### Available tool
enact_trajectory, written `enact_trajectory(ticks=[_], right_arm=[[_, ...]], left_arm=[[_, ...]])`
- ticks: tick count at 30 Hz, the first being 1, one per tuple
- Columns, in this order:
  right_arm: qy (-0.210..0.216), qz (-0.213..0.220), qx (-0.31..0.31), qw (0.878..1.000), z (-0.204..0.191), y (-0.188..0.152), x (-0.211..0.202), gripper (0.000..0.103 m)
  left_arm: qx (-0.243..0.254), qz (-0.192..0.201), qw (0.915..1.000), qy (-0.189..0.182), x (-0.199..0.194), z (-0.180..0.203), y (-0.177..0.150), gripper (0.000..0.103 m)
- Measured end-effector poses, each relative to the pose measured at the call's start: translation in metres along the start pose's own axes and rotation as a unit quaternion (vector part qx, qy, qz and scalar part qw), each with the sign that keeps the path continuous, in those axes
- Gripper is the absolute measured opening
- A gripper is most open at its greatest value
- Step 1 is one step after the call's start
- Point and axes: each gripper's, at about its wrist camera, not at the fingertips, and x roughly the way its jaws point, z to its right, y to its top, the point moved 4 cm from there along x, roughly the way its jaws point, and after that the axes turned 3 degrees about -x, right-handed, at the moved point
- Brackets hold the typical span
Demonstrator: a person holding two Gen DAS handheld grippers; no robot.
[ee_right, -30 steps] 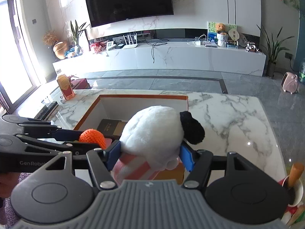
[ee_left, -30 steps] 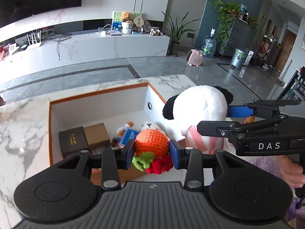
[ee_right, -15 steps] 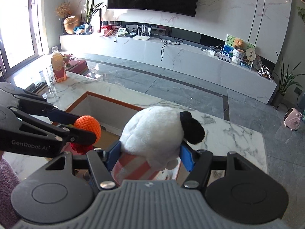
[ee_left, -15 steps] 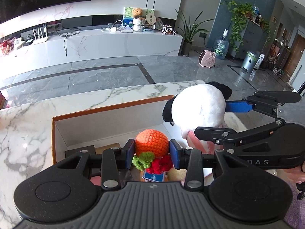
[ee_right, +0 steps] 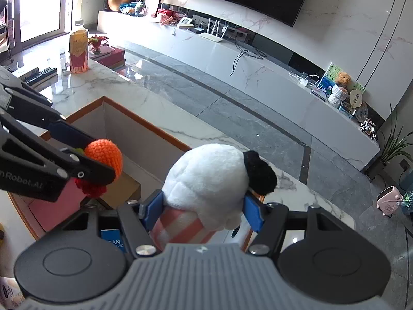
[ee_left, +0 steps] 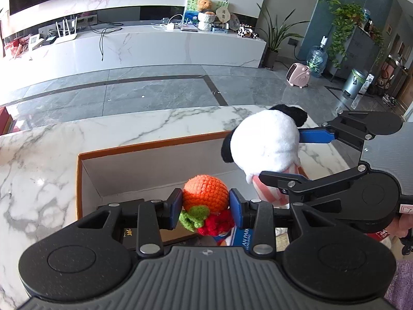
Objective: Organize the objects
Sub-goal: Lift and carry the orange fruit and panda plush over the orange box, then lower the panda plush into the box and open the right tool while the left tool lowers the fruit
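Box [ee_left: 144, 147] floor mostly hidden behind the left gripper [ee_left: 205, 208] body; only a slice of a dark box [ee_left: 128, 235], lettering unreadable. Blue carton [ee_left: 241, 235] print cut short by the finger mount. Plush toy [ee_right: 206, 180] face turned away, lower body masked by the right gripper [ee_right: 202, 213]. Snack packet [ee_right: 7, 290] clipped at the frame edge, label too small to read.

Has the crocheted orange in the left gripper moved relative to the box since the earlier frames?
Yes. The crocheted orange, clamped in the left gripper, now sits against the storage box's far wall instead of over the items inside.
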Motion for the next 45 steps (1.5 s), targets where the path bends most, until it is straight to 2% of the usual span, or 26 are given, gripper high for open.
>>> enact_trajectory(ticks=[9,15,20,25,28,30,32,34,36,37,45], right_arm=[[0.016,-0.043,-0.007,0.999,0.005,0.001,0.039,0.067],[-0.006,-0.096,-0.024,0.995,0.000,-0.007,0.068,0.067],[0.000,-0.128,0.032,0.991,0.014,-0.012,0.082,0.069],[0.012,-0.113,0.032,0.993,0.017,-0.008,0.074,0.071],[0.006,-0.098,0.024,0.995,0.017,-0.005,0.064,0.071],[0.005,-0.094,0.022,0.995,0.017,-0.003,0.062,0.064],[0.012,-0.102,0.017,0.995,0.016,-0.003,0.064,0.039],[0.017,-0.112,0.014,0.993,0.015,-0.007,0.068,0.024],[0.022,-0.111,0.018,0.993,0.015,-0.010,0.071,0.021],[0.027,-0.112,0.023,0.993,0.014,-0.012,0.072,0.016],[0.029,-0.111,0.020,0.993,0.012,-0.016,0.079,0.015]], left_arm=[[-0.026,-0.002,0.9996,-0.006,0.011,-0.016,0.008,0.045],[-0.031,-0.012,0.9994,-0.012,0.022,-0.018,0.005,0.045],[-0.034,-0.019,0.9991,-0.016,0.027,-0.019,0.005,0.045],[-0.030,-0.021,0.9992,-0.017,0.030,-0.019,0.004,0.045],[-0.034,-0.023,0.9990,-0.019,0.033,-0.019,0.003,0.045],[-0.035,-0.025,0.9988,-0.022,0.034,-0.018,0.003,0.045],[-0.035,-0.027,0.9987,-0.025,0.036,-0.017,0.003,0.045],[-0.035,-0.028,0.9987,-0.026,0.037,-0.016,0.003,0.045],[-0.035,-0.029,0.9986,-0.026,0.038,-0.016,0.004,0.045],[-0.036,-0.030,0.9986,-0.026,0.039,-0.015,0.004,0.045],[-0.044,-0.037,0.9979,-0.029,0.047,-0.011,0.006,0.045]])
